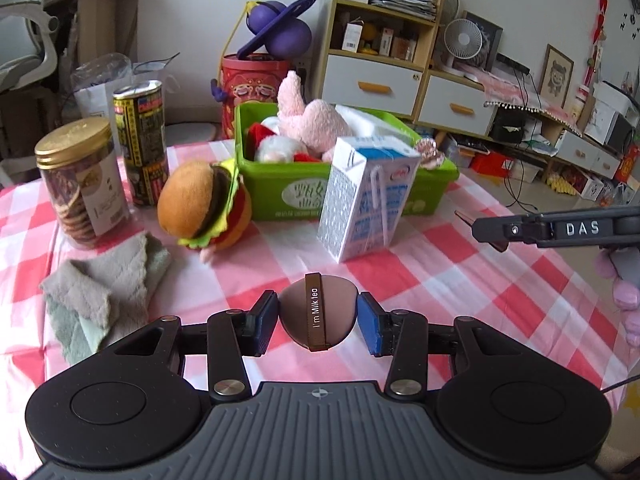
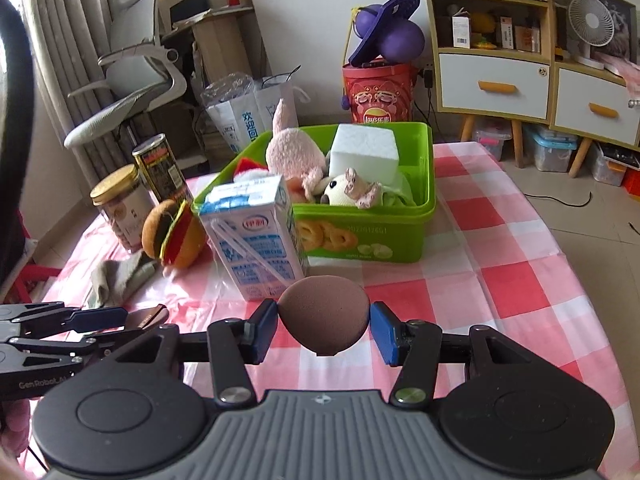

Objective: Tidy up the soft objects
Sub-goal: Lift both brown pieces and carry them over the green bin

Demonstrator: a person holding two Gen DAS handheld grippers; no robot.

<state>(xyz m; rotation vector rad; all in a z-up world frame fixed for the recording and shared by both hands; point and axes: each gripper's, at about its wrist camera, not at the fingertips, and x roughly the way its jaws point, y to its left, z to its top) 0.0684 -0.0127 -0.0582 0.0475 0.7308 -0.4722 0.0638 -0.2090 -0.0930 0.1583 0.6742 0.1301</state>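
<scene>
Left wrist view: powder puff [image 1: 317, 312] between jaws, strap running seemingly lengthwise, near-vertical.

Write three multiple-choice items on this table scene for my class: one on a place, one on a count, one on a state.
1. Where is the pink plush?
A. on the cloth
B. in the green bin
C. on the carton

2. How many tongs grip something?
A. none
B. one
C. two

3. The biscuit jar is:
A. lidded
B. open
C. lying flat

Answers:
1 B: the plush lies inside the bin with other toys.
2 C: the left tongs clamp a puff, and the right tongs clamp a sponge.
3 A: the jar stands upright with its gold lid on.
</scene>
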